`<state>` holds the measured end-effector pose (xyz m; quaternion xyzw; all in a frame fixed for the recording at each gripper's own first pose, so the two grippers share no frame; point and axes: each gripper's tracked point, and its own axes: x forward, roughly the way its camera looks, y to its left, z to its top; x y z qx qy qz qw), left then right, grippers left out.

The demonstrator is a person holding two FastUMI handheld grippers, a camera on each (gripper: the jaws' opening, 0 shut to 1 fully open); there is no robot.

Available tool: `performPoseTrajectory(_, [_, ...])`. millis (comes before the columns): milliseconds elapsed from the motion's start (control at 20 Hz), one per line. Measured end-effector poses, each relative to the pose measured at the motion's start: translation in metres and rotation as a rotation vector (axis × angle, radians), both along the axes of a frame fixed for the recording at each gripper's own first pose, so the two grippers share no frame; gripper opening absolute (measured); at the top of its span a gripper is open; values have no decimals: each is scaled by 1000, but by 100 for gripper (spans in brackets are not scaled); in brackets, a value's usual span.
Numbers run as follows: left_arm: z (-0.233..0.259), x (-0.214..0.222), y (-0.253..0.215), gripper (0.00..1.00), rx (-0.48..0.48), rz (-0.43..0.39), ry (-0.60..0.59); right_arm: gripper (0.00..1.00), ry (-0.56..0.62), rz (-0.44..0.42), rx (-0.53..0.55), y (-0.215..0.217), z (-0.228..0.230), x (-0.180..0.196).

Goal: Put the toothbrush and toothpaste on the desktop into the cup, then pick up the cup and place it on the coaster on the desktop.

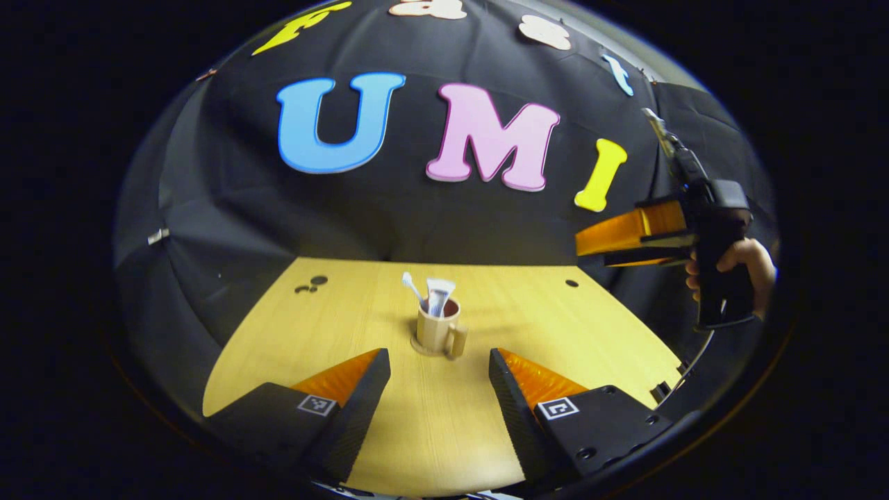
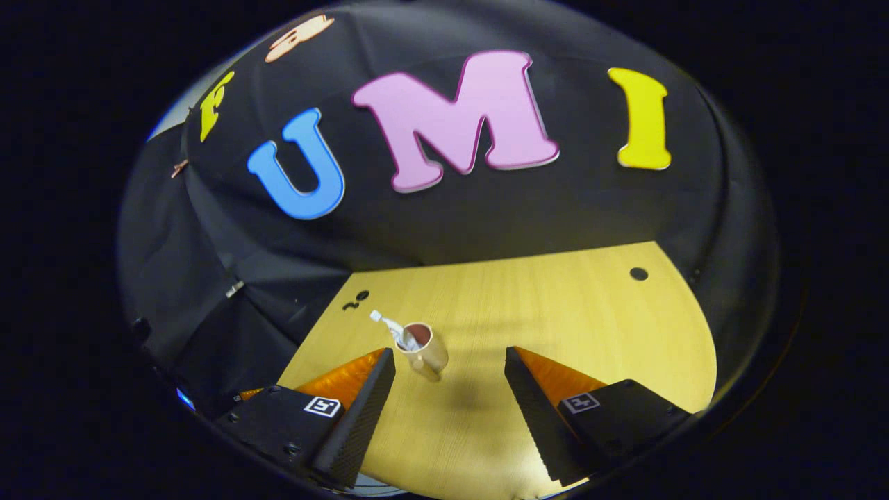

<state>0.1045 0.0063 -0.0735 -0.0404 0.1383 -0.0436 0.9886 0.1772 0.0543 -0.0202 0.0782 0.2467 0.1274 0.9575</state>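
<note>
Beige ceramic-looking cup (image 1: 438, 330) stands upright mid-tabletop (image 1: 555, 326), handle toward five o'clock, on a matching round coaster (image 1: 419, 345) whose edge peeks out at its base. Toothbrush (image 1: 411, 284) leans toward eleven o'clock; toothpaste (image 1: 438, 294) sits beside it inside. I judge the task essentially finished. My left tongs (image 1: 437, 378) gape wide, empty, at six o'clock of the cup. My right tongs (image 2: 450, 378) are likewise spread and hold nothing.
</note>
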Motion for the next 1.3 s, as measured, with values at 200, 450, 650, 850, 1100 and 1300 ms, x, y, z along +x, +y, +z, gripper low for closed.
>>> performPoseTrajectory(200, [58,11,-19,90,-31,-17,-110,98,-198,-81,-19,-38,56,-10])
performPoseTrajectory(450, [117,18,-33,89,-16,-46,-226,98,-353,-163,-2,-72,110,-29])
performPoseTrajectory(650, [149,24,-40,89,50,-67,-301,98,-391,-206,10,-92,128,-32])
performPoseTrajectory(850, [165,22,-55,89,45,-90,-326,98,-402,-217,6,-100,133,-36])
performPoseTrajectory(1100, [171,20,-59,89,34,-90,-338,98,-436,-210,-14,-101,141,-37])
performPoseTrajectory(1300, [175,21,-55,89,27,-75,-344,98,-450,-209,0,-100,146,-38])
